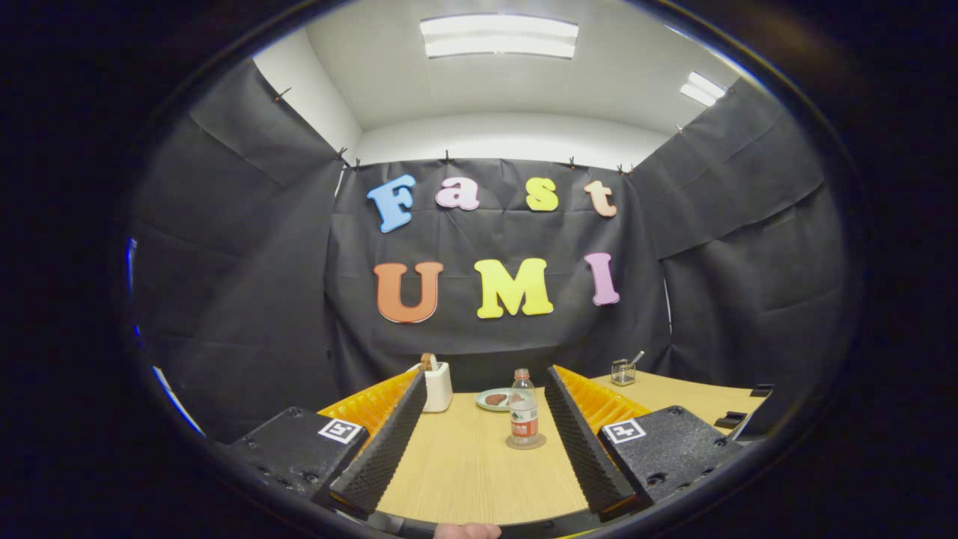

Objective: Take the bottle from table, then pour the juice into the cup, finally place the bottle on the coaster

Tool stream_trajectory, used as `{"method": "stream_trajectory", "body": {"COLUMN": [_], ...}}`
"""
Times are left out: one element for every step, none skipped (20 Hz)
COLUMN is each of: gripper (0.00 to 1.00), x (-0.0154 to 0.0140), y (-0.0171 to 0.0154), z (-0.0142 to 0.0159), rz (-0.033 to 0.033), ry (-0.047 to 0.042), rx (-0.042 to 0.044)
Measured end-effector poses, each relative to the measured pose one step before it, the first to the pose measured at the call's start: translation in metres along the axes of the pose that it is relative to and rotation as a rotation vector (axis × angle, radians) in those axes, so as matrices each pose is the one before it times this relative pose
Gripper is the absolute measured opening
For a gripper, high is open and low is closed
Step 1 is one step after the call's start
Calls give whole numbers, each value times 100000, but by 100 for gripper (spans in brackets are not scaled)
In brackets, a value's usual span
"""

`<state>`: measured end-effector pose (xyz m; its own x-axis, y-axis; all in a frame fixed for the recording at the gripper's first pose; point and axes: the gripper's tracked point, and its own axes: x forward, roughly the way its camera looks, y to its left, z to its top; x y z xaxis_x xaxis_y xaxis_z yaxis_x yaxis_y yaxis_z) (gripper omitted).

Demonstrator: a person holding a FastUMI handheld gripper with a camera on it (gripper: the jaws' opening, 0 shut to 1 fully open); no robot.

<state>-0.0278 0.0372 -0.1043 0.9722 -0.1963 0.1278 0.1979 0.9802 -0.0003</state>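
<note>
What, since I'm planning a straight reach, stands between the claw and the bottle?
Nothing visible. The bottle stands ahead between the open claw's fingers, with bare table before it. The plate and white cup sit behind, leftward.

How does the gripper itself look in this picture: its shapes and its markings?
The gripper has two long, flat fingers with ridged, bumpy inner pads. Each finger sits on a dark, textured block with screw holes and a small square black-and-white marker. Ribbed orange parts run behind the fingers.

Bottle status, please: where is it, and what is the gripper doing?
Hand-held gripper open, holding nothing. Bottle upright on coaster, ahead between the fingers. Nothing blocking.
</note>
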Motion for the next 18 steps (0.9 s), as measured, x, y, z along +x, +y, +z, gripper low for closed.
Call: {"method": "stream_trajectory", "body": {"gripper": [100, 100, 100, 100, 100, 100, 100, 100, 100, 100, 100, 100, 100, 100, 100, 100, 100, 100], "x": [116, 6, 8, -3, 11, -69, -51, -46, 44, 74, 61, 23, 67, -19, 129, 39, 112, 97], "y": [-126, -52, 110, 213, 93, 83, 71, 39, 22, 97, 75, 157, 143, 176, -93, -134, 139, 344], "z": [6, 83, -83, -55, 30, 147, 35, 108, -93, -132, -201, -104, 83, 43, -190, -113, -65, 92], "rz": [-106, -147, 193, 523, 309, 176, 187, 36, 75, 114, 233, 382, 609, 457, -238, -298, 407, 1243], "ry": [-289, -330, -79, 254, -19, -226, -254, -172, 41, 170, 528, 253, -157, -60, 224, 211, -7, -756], "rx": [355, 320, 155, -154, -330, -378, -307, -311, -336, -299, 59, 449, 390, 0, -498, -601, -135, 637]}}
